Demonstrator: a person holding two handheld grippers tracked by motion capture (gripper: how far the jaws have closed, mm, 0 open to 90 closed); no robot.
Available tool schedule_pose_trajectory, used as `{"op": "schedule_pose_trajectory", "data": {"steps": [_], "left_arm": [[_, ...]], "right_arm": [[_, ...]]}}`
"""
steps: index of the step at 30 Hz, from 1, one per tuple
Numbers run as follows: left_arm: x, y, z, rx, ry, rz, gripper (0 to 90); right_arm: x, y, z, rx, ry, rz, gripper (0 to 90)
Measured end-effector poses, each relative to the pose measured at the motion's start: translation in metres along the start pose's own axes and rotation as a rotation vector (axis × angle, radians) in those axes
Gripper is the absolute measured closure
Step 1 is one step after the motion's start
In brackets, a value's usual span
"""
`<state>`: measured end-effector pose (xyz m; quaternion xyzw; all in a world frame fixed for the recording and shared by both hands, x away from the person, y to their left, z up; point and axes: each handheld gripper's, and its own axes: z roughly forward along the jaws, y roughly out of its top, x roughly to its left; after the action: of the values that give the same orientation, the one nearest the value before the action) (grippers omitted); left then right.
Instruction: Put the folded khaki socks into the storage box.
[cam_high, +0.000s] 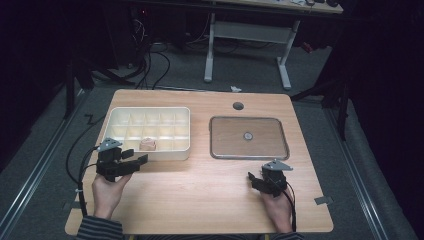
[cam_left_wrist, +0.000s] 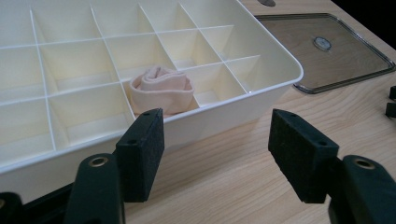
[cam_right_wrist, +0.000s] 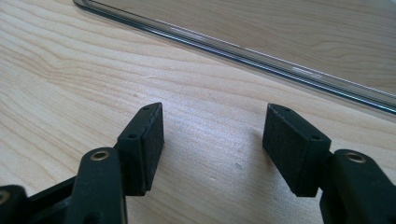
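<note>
A pale wooden surface (cam_high: 200, 200) stands on grey carpet floor (cam_high: 45, 145). Behind it a white-legged desk (cam_high: 285, 60) stands in dim light. Black cables (cam_high: 150, 65) trail nearby.

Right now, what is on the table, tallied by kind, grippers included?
Divided tray: 1
Rolled pink cloth, in a near-row compartment of the tray: 1
Clear lid, flat beside the tray: 1
Grippers, both open and holding nothing: 2, left gripper and right gripper
Total: 5
</note>
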<state>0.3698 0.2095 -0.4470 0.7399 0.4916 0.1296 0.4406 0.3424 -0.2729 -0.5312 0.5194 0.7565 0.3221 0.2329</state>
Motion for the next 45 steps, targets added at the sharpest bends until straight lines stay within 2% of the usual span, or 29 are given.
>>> {"op": "schedule_pose_trajectory", "data": {"steps": [10,23,29,39,43,45], "left_arm": [[-0.007,-0.011,0.0,-0.02,-0.029,-0.002,36.0],[-0.014,-0.023,0.008,-0.005,-0.041,-0.004,35.8],[-0.018,-0.028,0.008,-0.041,-0.049,-0.002,35.2],[-0.023,-0.035,0.017,-0.019,-0.064,0.001,35.6],[-0.025,-0.039,0.023,0.0,-0.034,-0.001,36.0],[-0.025,-0.041,0.026,0.005,-0.039,-0.009,36.0]], "right_arm": [[0.0,0.0,0.0,0.0,0.0,0.0,38.7],[0.0,0.0,0.0,0.0,-0.001,0.001,38.7],[0.0,0.0,0.0,0.0,-0.001,0.001,38.8],[0.0,0.0,0.0,0.0,-0.001,0.001,38.7],[0.0,0.0,0.0,0.0,-0.001,0.002,38.7],[0.0,0.0,0.0,0.0,-0.001,0.001,38.7]]}}
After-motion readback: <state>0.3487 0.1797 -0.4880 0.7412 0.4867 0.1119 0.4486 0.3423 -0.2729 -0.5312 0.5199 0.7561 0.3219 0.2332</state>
